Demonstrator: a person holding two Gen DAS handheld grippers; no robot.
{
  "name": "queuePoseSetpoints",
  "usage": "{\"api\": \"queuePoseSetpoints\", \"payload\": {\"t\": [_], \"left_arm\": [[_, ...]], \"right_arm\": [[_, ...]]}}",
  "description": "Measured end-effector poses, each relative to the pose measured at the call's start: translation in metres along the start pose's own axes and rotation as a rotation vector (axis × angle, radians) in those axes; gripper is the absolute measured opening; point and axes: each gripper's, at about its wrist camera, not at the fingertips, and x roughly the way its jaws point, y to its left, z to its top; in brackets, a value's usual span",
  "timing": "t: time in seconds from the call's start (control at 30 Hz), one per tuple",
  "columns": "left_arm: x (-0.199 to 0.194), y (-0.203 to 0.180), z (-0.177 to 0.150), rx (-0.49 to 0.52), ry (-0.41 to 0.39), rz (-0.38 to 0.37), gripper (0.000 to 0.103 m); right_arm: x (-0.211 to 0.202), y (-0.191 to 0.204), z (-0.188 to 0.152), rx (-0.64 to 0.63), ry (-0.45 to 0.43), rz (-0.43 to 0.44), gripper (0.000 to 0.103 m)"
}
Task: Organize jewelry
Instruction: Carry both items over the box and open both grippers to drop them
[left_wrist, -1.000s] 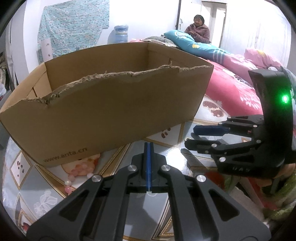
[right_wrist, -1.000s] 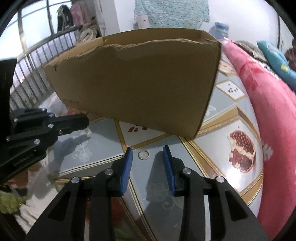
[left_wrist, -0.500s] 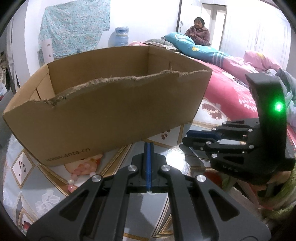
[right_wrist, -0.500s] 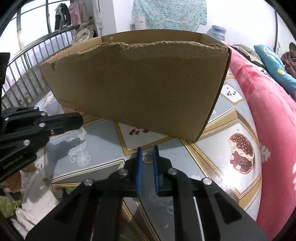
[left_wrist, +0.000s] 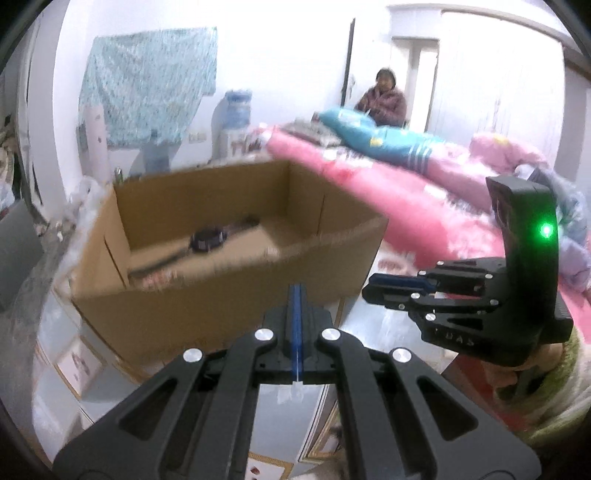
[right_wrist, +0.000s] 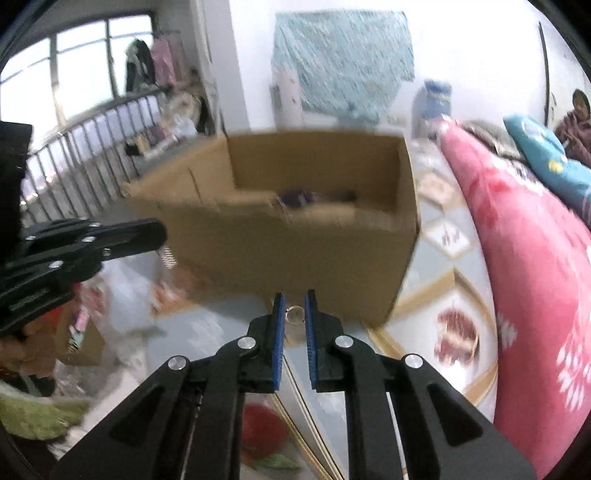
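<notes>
Right claw (right_wrist: 294, 314) is closed down to a narrow gap with a small gold ring (right_wrist: 295, 315) pinched between its blue pads (right_wrist: 279, 332); the ring sits at the pad tips, off the desk (right_wrist: 439, 266). From my left camera I see the same claw side-on (left_wrist: 373, 290), green light on its housing, level with the near-right corner of the cardboard box (left_wrist: 229, 295).

Left claw (left_wrist: 296, 295) is fully closed, blue pads pressed flat together. Left camera shows nothing in it. In the right camera its tip (right_wrist: 159, 236) has a small coiled, spring-like piece hanging just under it; too blurred for me to say what it is or whether it's gripped.

The box is open-topped with a torn front edge, and stands on the patterned desk ahead of both claws. Inside on its floor lies a wristwatch (left_wrist: 207, 240), dark dial, strap stretched out toward the left and back. Right camera shows a dark blurred shape there too (right_wrist: 295, 197).

Pink floral quilt (right_wrist: 524, 258) runs along the right of the desk, with a teal pillow (left_wrist: 369, 133) further back. A person (left_wrist: 384, 99) is seated at the far wall by the door. Both views are motion-blurred.
</notes>
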Motion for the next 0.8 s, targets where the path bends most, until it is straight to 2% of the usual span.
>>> {"api": "queuePoseSetpoints", "payload": {"t": [0.13,0.23,0.37,0.57,0.63,0.7,0.8], "left_arm": [[-0.009,0.011,0.029,-0.009,-0.055,-0.011,0.0],[0.002,0.026,0.048,-0.032,-0.051,-0.011,0.0],[0.031,0.043,0.061,-0.066,-0.005,-0.032,0.0],[0.088,0.06,0.063,-0.112,0.117,-0.054,0.0],[0.099,0.064,0.061,-0.129,0.141,-0.054,0.001],[0.104,0.068,0.059,-0.15,0.148,-0.064,0.009],[0.103,0.071,0.054,-0.173,0.14,-0.069,0.013]], "right_arm": [[-0.018,0.003,0.037,-0.012,-0.09,0.069,0.011],[-0.015,0.002,0.062,0.005,-0.112,0.103,0.011],[0.016,-0.007,0.08,0.031,-0.045,0.09,0.011],[0.059,-0.011,0.088,0.031,0.071,0.043,0.012],[0.063,-0.011,0.089,0.02,0.079,0.034,0.012],[0.063,-0.012,0.088,0.007,0.074,0.028,0.014],[0.06,-0.013,0.087,0.004,0.059,0.025,0.023]]}}
